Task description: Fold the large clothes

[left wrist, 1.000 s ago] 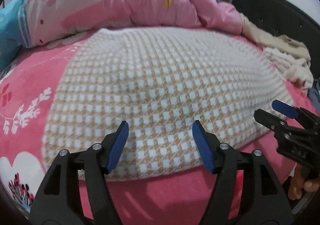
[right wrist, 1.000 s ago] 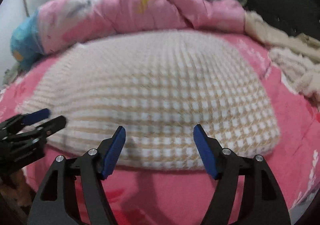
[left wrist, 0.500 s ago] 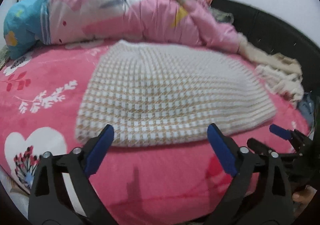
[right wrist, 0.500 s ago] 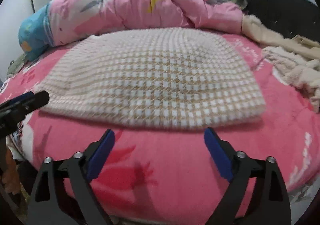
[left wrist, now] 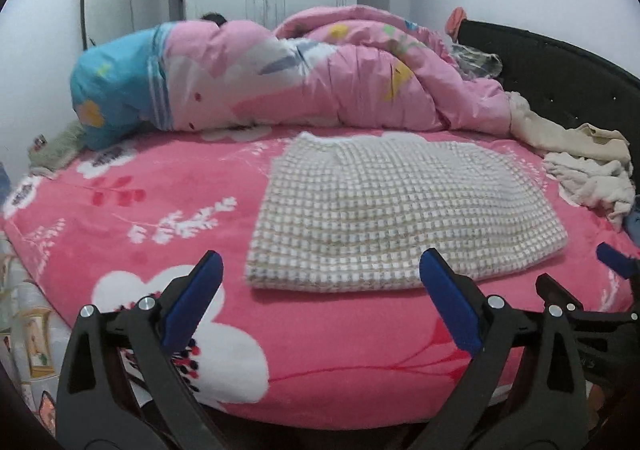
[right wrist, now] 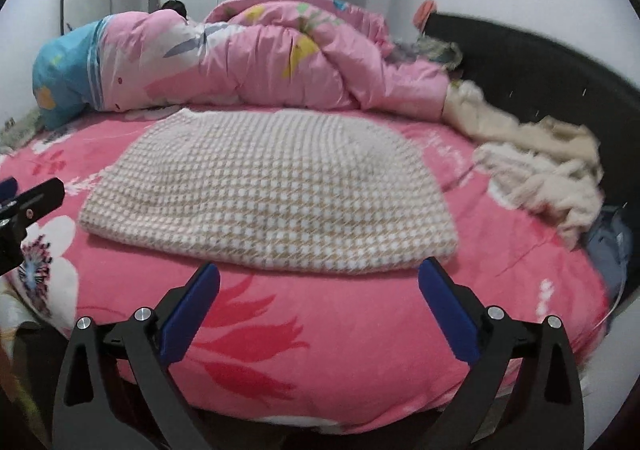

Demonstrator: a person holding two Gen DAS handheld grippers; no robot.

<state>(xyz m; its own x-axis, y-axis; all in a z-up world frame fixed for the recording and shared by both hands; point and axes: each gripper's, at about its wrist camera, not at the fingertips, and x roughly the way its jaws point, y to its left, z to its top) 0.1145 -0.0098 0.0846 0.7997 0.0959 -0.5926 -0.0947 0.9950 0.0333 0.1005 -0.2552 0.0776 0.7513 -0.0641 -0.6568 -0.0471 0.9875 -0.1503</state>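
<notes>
A beige and white checked knit garment (left wrist: pixel 400 214) lies folded flat on the pink bed; it also shows in the right wrist view (right wrist: pixel 272 194). My left gripper (left wrist: pixel 320 294) is open and empty, held back from the garment's near edge. My right gripper (right wrist: pixel 320 298) is open and empty, also short of that edge. The right gripper shows at the right edge of the left wrist view (left wrist: pixel 608 282). The left gripper shows at the left edge of the right wrist view (right wrist: pixel 28 202).
A pink flowered blanket (left wrist: pixel 140 210) covers the bed. A bunched pink and blue quilt (left wrist: pixel 280 78) lies along the far side. Cream clothes (right wrist: pixel 540 166) are heaped at the right by the black headboard (right wrist: pixel 540 62).
Both grippers have pulled back and away from the garment and opened wider. The garment now lies whole in view, farther off.
</notes>
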